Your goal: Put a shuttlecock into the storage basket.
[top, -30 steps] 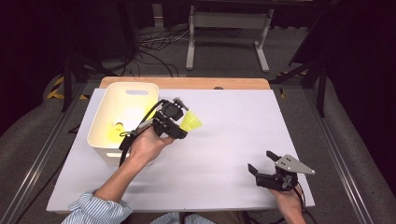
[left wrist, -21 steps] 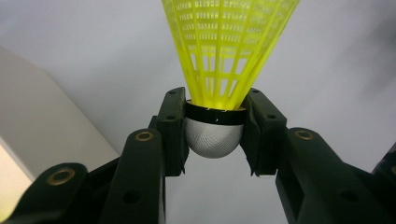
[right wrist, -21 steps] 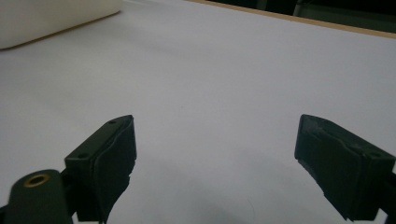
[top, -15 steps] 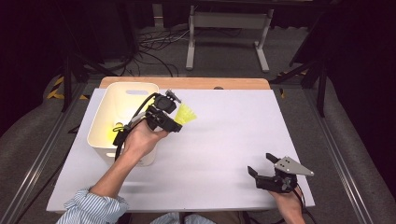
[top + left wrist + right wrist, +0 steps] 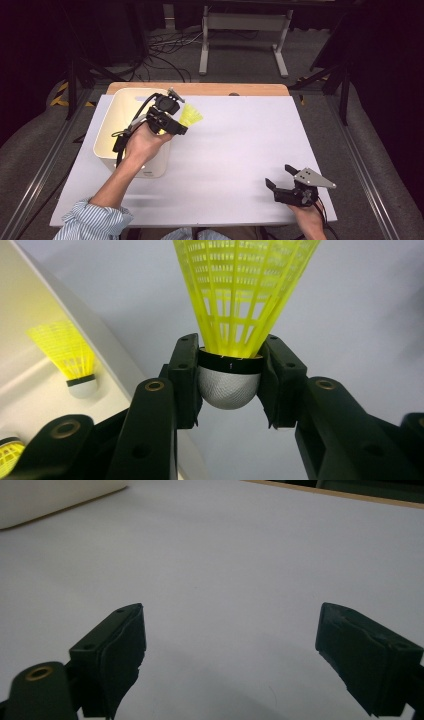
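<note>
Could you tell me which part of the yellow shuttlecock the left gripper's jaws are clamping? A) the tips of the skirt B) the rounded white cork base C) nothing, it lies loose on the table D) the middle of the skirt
B: in the left gripper view, the left gripper has its jaws pressed on both sides of the rounded white base of the shuttlecock, with the yellow skirt fanning out beyond them.

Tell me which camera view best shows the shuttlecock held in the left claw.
The left gripper view: the yellow shuttlecock sits close up, its grey cork clamped between the left claw pads. The high view shows the skirt small, beside the white bin. The right gripper view looks at bare table.
</note>
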A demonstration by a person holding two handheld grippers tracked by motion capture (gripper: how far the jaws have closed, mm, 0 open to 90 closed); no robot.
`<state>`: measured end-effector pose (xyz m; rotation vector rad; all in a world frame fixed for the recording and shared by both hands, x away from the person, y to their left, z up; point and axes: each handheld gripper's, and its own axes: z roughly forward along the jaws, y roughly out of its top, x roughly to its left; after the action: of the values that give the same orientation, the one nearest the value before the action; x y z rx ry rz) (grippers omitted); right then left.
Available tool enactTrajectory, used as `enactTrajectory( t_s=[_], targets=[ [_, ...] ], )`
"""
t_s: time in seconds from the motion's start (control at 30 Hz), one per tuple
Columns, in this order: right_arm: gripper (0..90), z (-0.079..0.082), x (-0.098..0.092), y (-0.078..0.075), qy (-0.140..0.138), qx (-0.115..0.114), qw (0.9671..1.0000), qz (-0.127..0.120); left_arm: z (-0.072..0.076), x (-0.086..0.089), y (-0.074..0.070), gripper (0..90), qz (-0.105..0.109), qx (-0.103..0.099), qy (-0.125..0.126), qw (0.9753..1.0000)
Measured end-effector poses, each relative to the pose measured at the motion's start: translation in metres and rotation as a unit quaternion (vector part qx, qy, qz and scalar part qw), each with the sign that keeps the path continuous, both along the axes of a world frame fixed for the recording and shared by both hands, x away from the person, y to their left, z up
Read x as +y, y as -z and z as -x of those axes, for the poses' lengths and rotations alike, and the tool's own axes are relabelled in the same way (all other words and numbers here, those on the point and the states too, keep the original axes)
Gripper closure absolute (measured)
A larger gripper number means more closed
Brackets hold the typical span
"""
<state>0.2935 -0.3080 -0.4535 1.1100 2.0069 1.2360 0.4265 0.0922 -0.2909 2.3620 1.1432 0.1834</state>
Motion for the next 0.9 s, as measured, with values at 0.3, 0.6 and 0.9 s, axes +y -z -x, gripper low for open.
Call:
enactTrajectory(
  t_s=[0.3, 0.6, 0.9],
  targets=[
    [13.3, 0.000, 0.000, 0.000, 0.002, 0.001, 1.0000, -0.002, -0.005, 0.015, -0.004, 64.2, -0.001, -0.001, -0.015, 0.9999],
    [13.3, 0.000, 0.000, 0.000, 0.002, 0.000, 1.0000, -0.002, -0.008, 0.023, -0.005, 64.3, -0.001, 0.001, -0.027, 0.9996],
    [13.3, 0.001, -0.001, 0.000, 0.004, -0.001, 1.0000, -0.002, -0.011, 0.032, -0.006, 64.3, 0.001, -0.002, -0.040, 0.9992]
  ],
)
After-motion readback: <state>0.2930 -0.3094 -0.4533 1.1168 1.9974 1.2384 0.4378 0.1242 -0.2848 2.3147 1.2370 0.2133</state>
